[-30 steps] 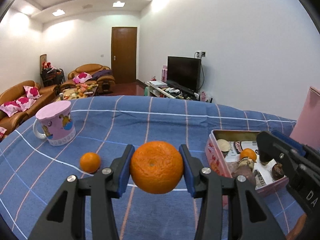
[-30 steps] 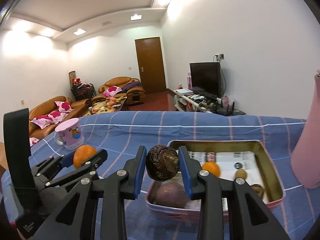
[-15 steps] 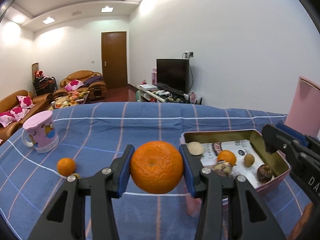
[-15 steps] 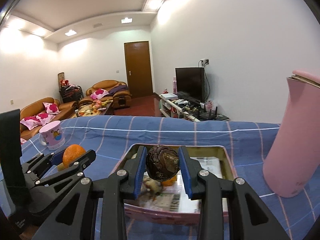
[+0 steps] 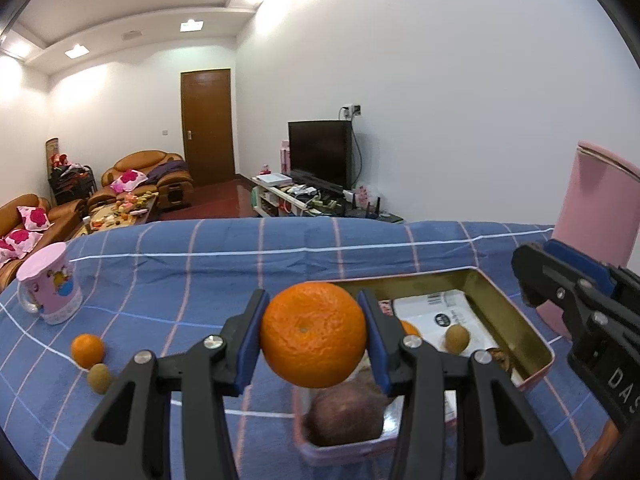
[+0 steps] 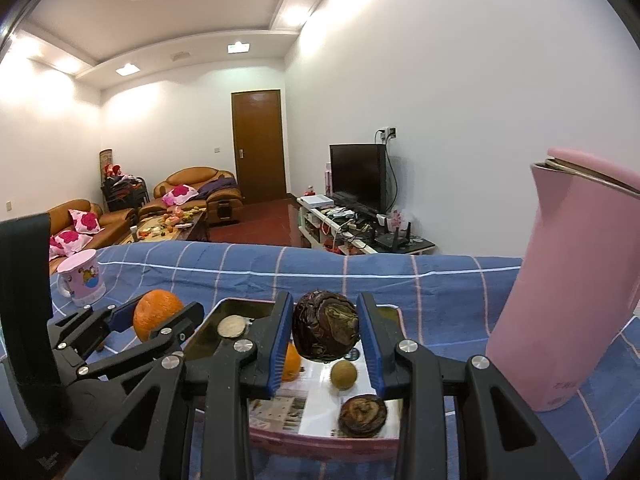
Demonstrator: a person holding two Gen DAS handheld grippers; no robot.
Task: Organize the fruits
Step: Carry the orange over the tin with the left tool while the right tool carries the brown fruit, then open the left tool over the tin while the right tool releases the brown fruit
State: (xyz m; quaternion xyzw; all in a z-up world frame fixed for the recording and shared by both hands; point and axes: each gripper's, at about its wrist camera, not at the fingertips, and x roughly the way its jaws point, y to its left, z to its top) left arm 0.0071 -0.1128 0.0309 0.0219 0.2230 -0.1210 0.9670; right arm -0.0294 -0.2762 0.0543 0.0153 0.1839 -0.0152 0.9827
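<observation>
Right wrist view: right claw (image 6: 325, 334) clenched on a dark wrinkled fruit (image 6: 325, 326) directly above the open tin (image 6: 320, 438), while left claw (image 5: 311, 334), gripping an orange (image 5: 314, 334), hangs over the tin's near-left corner.

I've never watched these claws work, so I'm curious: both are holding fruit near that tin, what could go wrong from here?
The left claw holds a big orange only by its round sides; it might slip or roll out. The right claw carries a wrinkled dark fruit over the tin, where it could drop onto fruit already inside. The two claws are close together and could bump, and the tall pink flask beside the tin might get knocked.
</observation>
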